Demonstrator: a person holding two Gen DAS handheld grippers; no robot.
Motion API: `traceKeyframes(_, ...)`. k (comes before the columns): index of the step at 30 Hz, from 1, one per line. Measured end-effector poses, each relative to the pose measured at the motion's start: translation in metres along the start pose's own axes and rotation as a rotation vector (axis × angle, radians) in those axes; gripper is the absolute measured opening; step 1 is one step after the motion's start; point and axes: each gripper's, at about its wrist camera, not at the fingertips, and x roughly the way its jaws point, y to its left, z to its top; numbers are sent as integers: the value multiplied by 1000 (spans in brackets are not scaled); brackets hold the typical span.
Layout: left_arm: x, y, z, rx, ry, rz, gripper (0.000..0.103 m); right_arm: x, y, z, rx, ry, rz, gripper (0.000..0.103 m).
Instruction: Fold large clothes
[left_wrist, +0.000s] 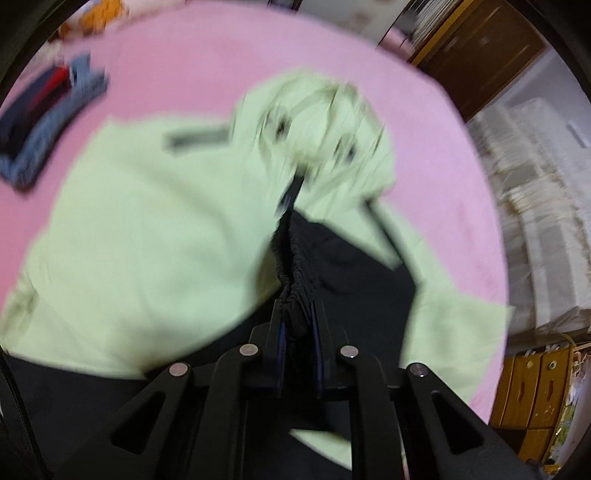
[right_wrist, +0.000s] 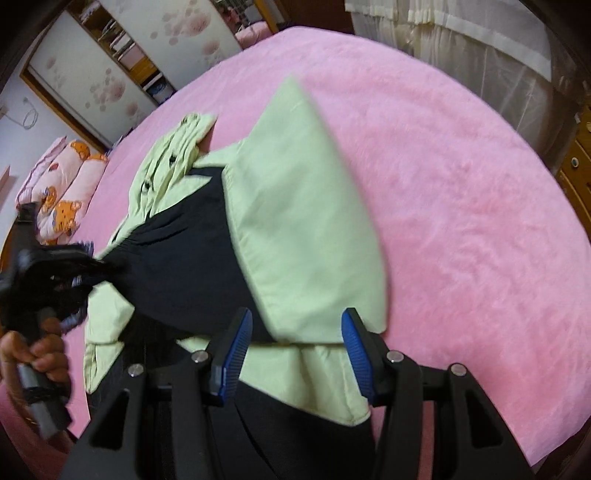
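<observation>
your left gripper (left_wrist: 297, 321) is clenched on the gathered black elastic hem (left_wrist: 295, 284) of the large pale green jacket with a black lining (left_wrist: 147, 229), and the fabric runs bunched between its two blue-padded fingers (left_wrist: 281, 341). from the right wrist view you can see that same left gripper (right_wrist: 86, 266) at the left edge, gripping the black hem where it meets the green shell, with your left hand (right_wrist: 37, 354) wrapped round the grey handle below it.

your right gripper (right_wrist: 295, 350) is released, its jaws spread wide with the blue ribbed pads (right_wrist: 236, 354) facing each other. it sits over the near edge of the jacket, and a green layer of cloth lies between and beneath the fingers without being pinched.

the jacket lies spread across the pink fuzzy bedspread (right_wrist: 461, 192). a green panel (right_wrist: 306, 221) is folded over the black lining, and the crumpled hood (right_wrist: 166, 158) sits at the far end. the left wrist view is motion-blurred, so finer detail on the hood is hard to read.

a folded stack of dark blue and denim clothes (left_wrist: 48, 125) rests on the bed well apart from the jacket. pink pillows with orange bear prints (right_wrist: 66, 192) lie at the head of the bed.
</observation>
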Motion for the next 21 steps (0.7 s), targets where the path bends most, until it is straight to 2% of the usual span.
traceKeyframes(5, -59, 16, 46, 7, -156, -34, 8, 0, 1, 16, 10, -21, 2, 50)
traceKeyframes(7, -74, 26, 53, 16, -194, -7, 8, 6, 5, 22, -14, -20, 4, 50)
traceKeyframes(9, -84, 41, 55, 32, -221, 55, 8, 13, 12, 26, -31, -21, 11, 50)
traceKeyframes(12, -76, 76, 53, 26, -185, 148, 8, 25, 25, 29, -52, -21, 23, 50)
traceKeyframes(17, -24, 129, 33, -16, -69, 255, 8, 48, 40, 33, -36, 28, 67, 50)
traceKeyframes(19, -5, 145, 22, -12, -27, 301, 8, 58, 48, 31, -69, 43, 67, 46)
traceKeyframes(21, 9, 156, 7, -11, 10, 328, 9, 69, 52, 29, -78, 85, 57, 26)
